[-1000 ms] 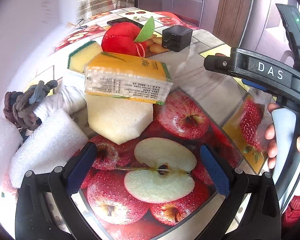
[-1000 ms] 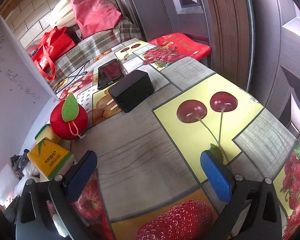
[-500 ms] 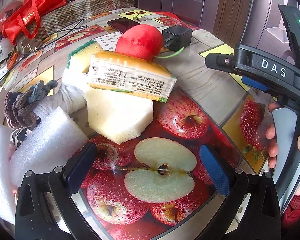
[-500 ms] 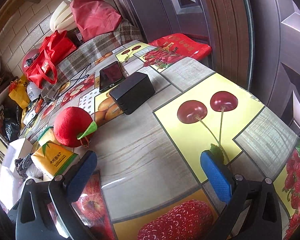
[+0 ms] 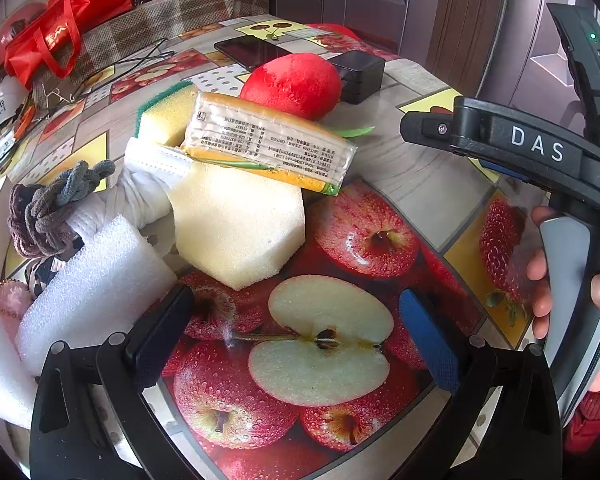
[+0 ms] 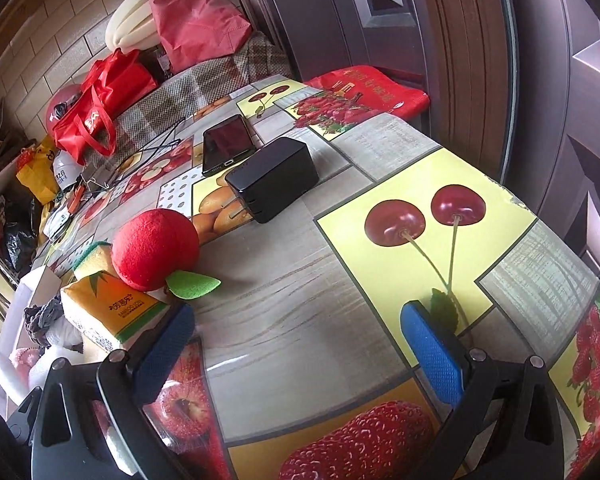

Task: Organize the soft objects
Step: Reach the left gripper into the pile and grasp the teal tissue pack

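Bare tablecloth [image 6: 300, 320] right of piled soft objects [image 5: 236, 224]

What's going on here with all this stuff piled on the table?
A person is sorting soft things on a fruit-print table, holding a two-finger gripper in each hand. Both the left gripper and the right gripper have open jaws and hold nothing. A heap waits ahead: a tissue pack lying on a pale foam block, a red plush apple, a green-backed sponge and white foam.

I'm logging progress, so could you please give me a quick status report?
Both jaws open, empty. Plush apple tipped beside tissue pack, atop pale sponge. Black charger behind.
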Demonstrator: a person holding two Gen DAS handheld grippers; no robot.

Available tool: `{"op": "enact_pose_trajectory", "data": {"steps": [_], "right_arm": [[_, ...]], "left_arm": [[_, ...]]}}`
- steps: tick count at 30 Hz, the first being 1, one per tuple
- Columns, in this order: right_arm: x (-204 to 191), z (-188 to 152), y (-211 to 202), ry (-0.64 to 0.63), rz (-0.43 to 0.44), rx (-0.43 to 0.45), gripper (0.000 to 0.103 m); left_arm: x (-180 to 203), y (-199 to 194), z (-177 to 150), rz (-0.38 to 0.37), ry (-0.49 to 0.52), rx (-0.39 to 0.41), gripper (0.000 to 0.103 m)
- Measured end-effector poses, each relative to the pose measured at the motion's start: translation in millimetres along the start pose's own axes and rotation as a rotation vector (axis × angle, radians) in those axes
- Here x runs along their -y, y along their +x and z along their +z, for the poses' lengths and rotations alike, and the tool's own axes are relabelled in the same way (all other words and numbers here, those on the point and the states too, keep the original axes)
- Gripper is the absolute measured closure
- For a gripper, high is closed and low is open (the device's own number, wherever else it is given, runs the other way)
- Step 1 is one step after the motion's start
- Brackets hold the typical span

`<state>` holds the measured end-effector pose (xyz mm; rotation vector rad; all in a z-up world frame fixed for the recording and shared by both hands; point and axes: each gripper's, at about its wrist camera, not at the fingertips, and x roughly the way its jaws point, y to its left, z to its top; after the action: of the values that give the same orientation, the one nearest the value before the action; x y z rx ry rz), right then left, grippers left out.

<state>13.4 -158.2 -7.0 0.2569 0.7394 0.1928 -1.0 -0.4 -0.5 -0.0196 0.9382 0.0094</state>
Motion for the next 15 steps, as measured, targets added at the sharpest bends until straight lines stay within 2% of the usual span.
{"op": "enact_pose_trajectory", "data": {"steps": [10,13,15], "right_arm": [[4.3,0.2,-2.2,0.027,0.034,0.007,0.0],[6.0,0.0,-2.4,0.039,0.042,0.014,0.0],[9.1,0.1,-2.9,0.055,0.055,0.02,0.0]], "left_arm": [[2.3,0.7,1.3,0.002,0.006,0.001,0.0],[11.4,-1.7,1.4,-0.03,0.045,0.007,0.001],[19.4,-13.3,-3.6,-0.077,0.062,0.033,0.001]]}}
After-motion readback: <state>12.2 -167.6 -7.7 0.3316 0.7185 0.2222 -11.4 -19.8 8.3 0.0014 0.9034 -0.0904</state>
